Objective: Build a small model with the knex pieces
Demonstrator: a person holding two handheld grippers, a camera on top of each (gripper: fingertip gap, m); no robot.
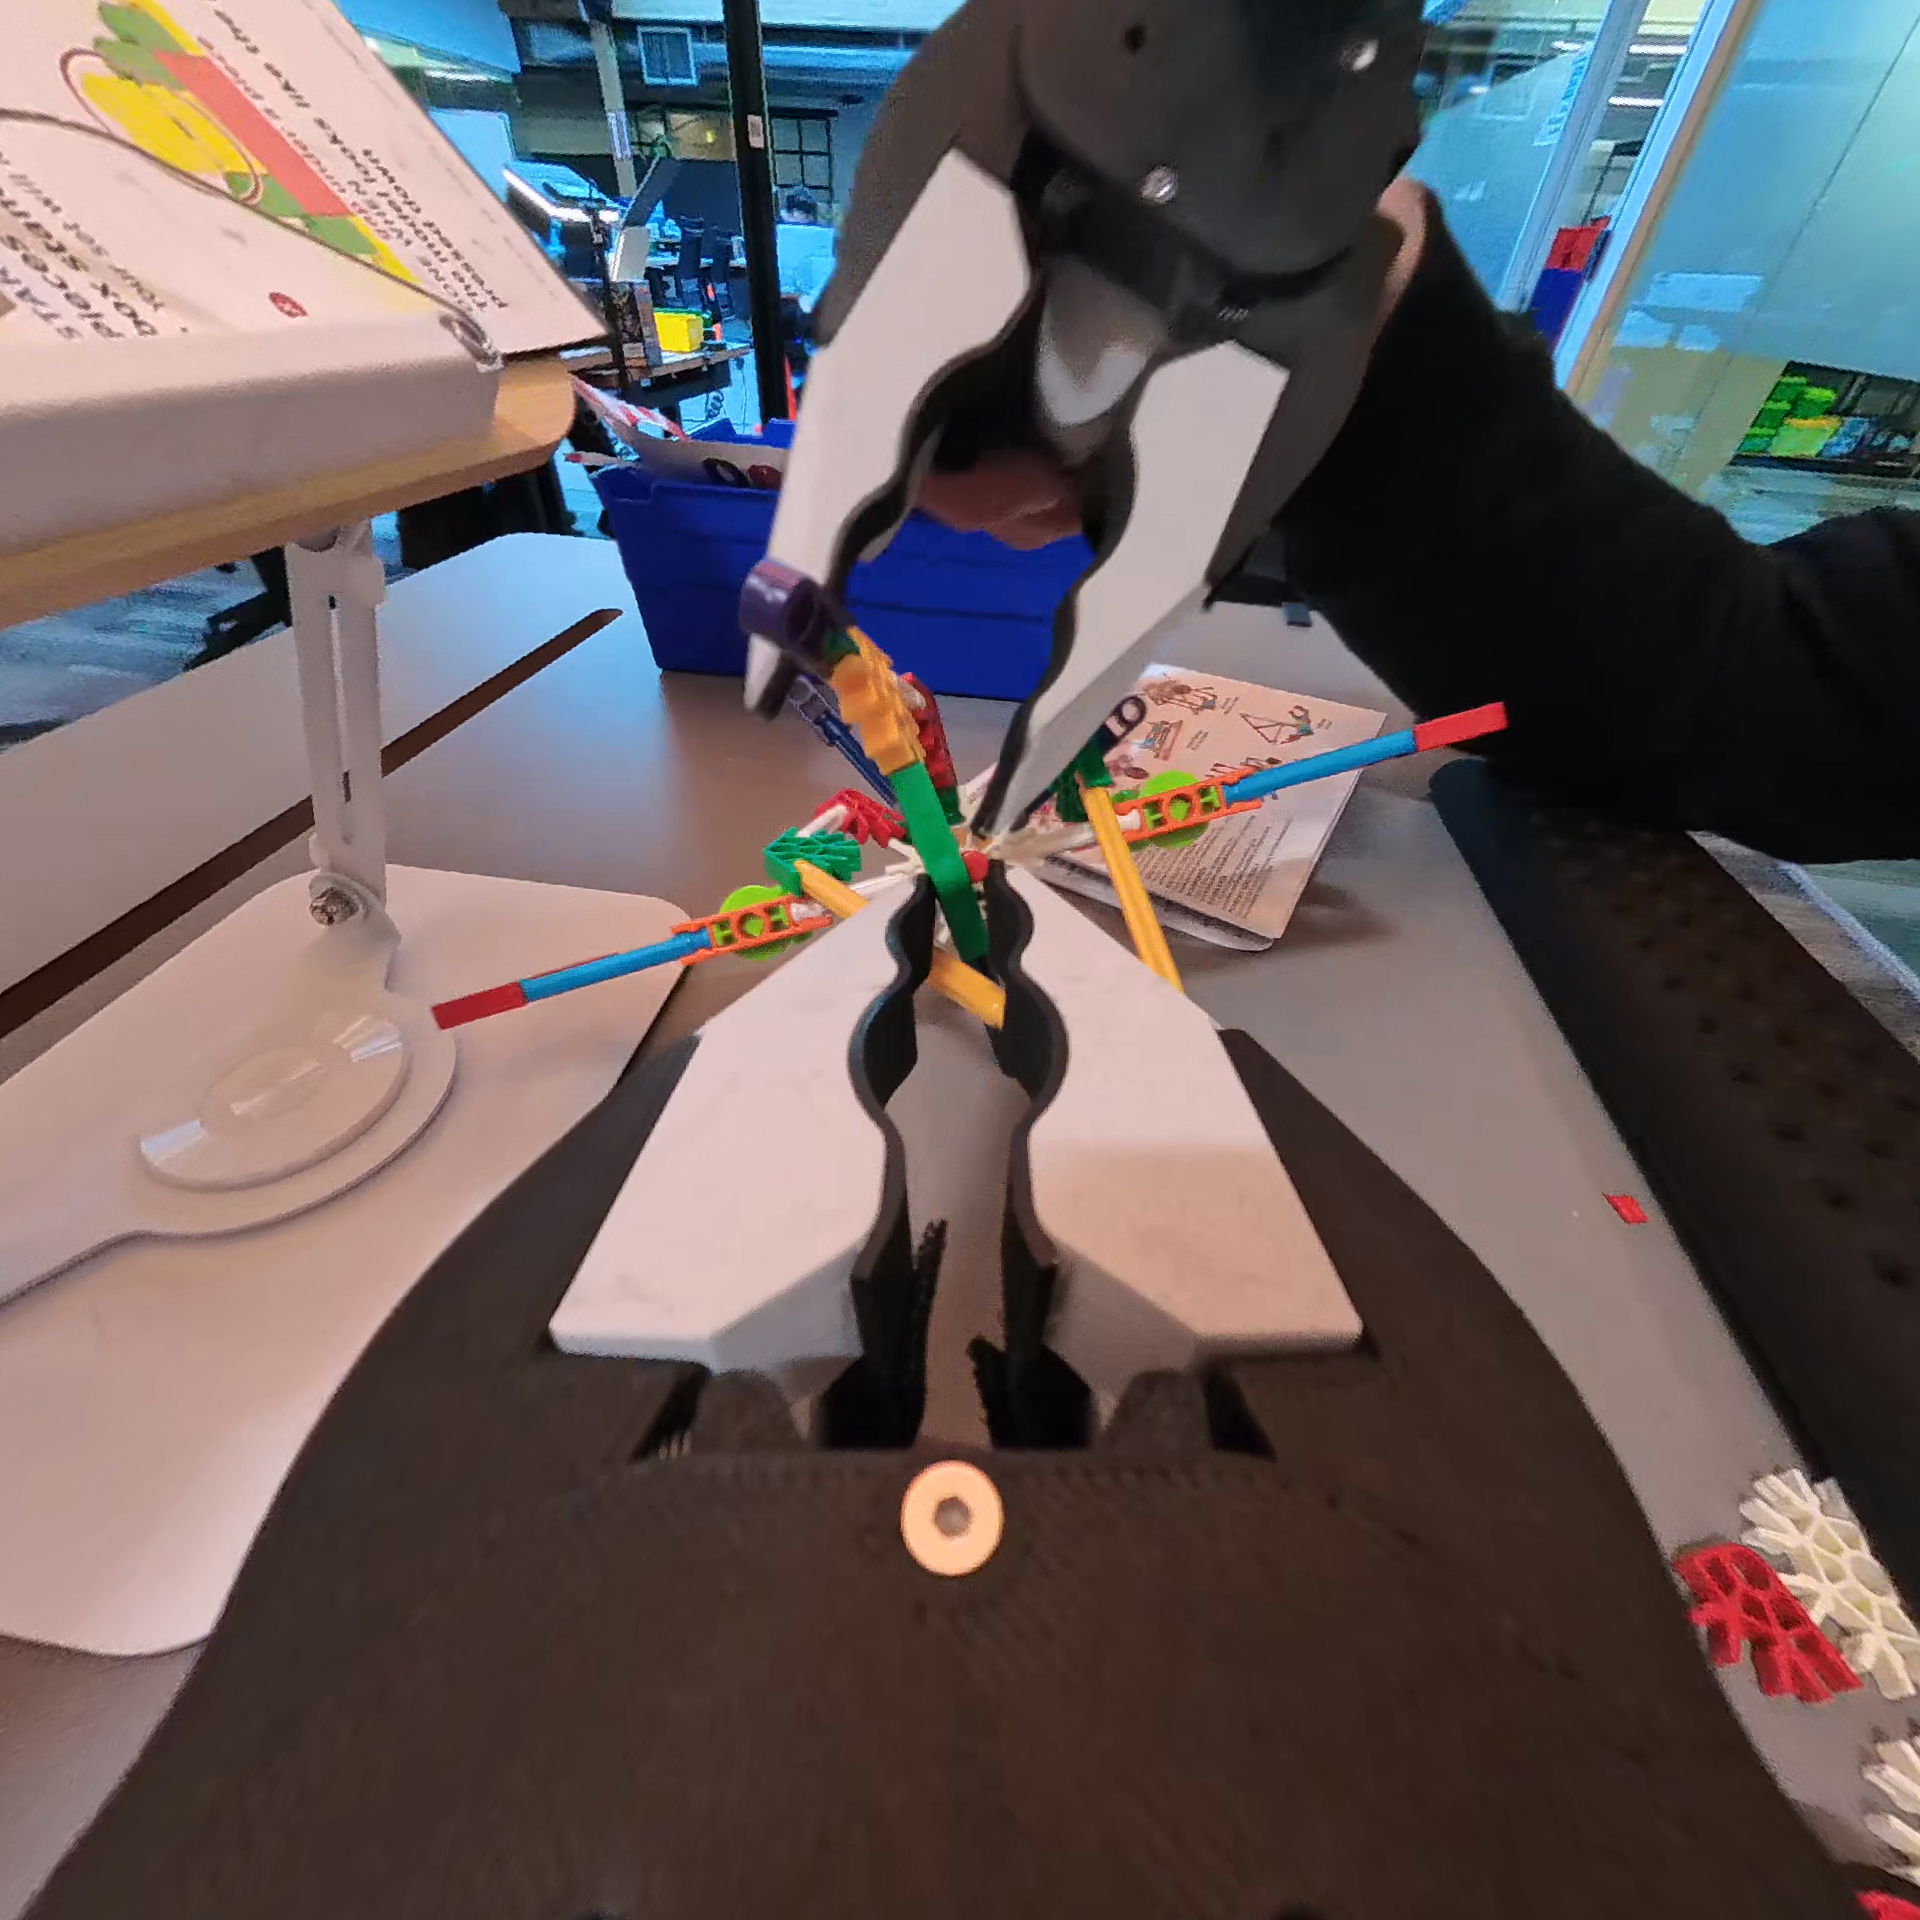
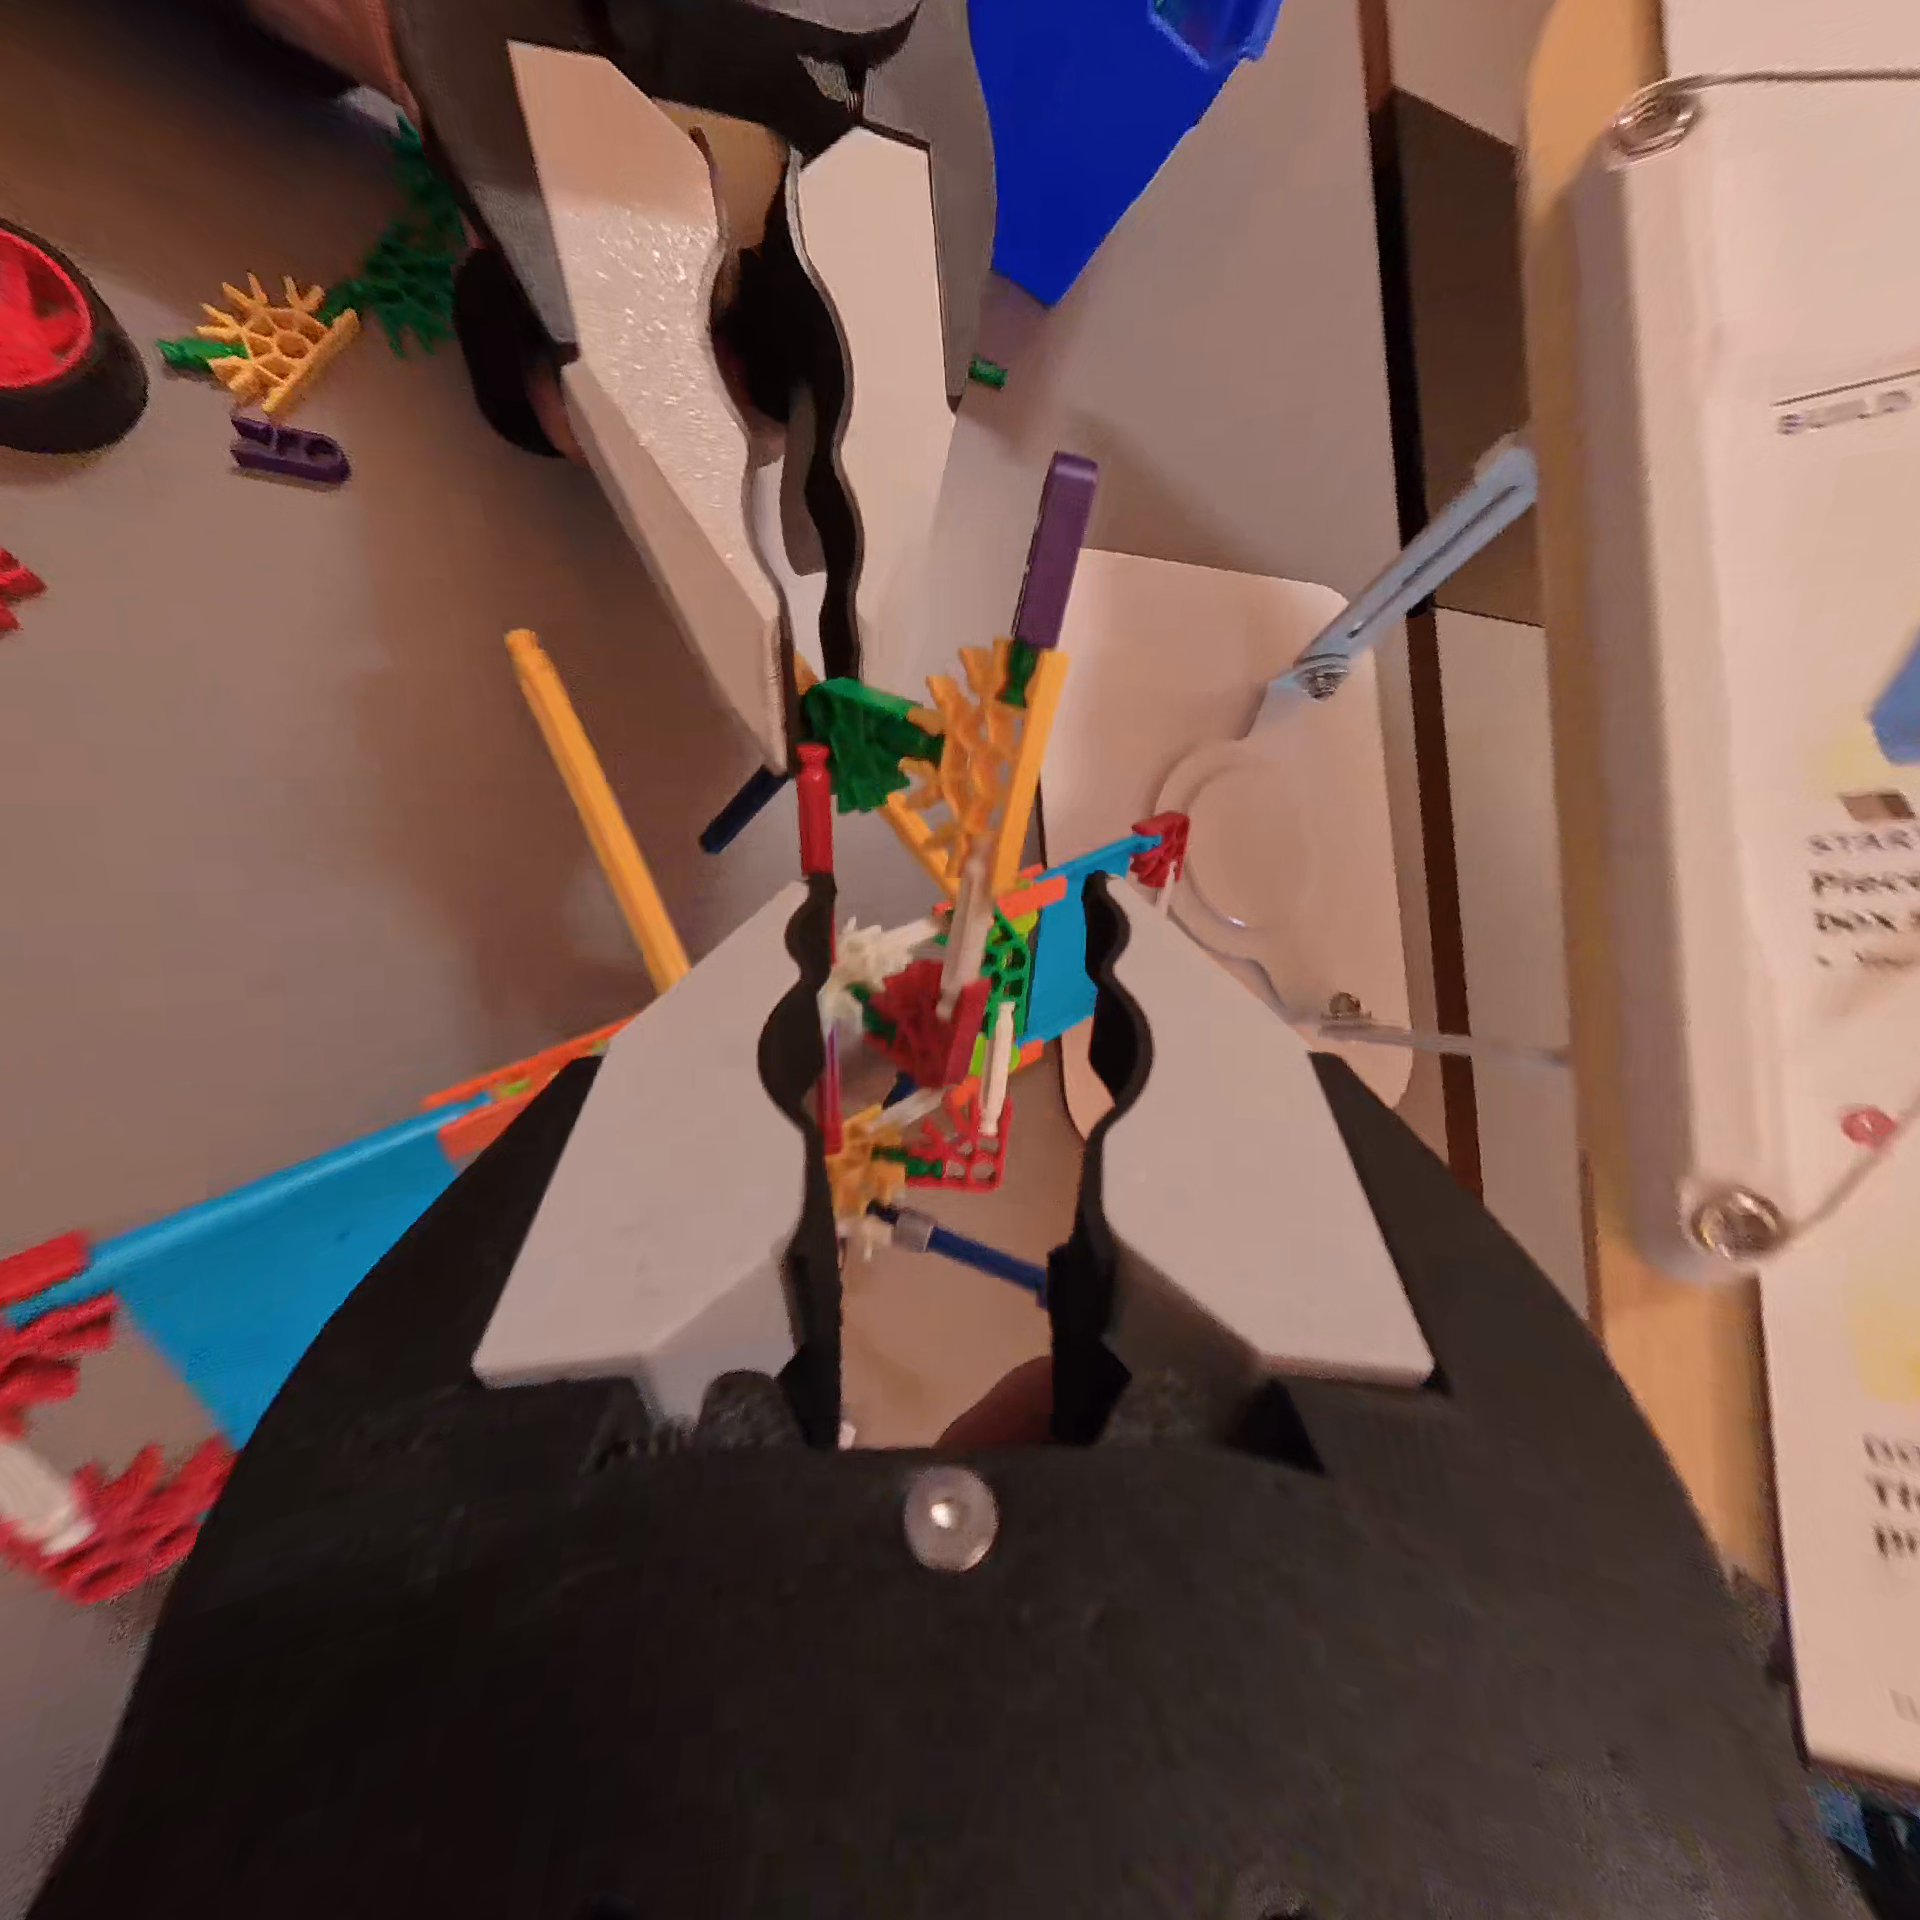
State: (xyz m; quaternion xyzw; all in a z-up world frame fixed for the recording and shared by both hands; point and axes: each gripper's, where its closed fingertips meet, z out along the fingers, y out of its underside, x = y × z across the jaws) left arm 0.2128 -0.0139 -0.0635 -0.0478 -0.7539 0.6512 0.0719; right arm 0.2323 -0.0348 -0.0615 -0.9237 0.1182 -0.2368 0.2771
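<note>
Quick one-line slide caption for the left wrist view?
Left claw shut on colourful plastic rod-and-connector model; right claw open above it.

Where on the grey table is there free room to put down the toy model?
Bare grey table lies between the loose purple connector and the yellow rod. A strip runs between the left gripper and the black perforated mat. It is crowded by the white stand base, leaflet and blue bin.
</note>
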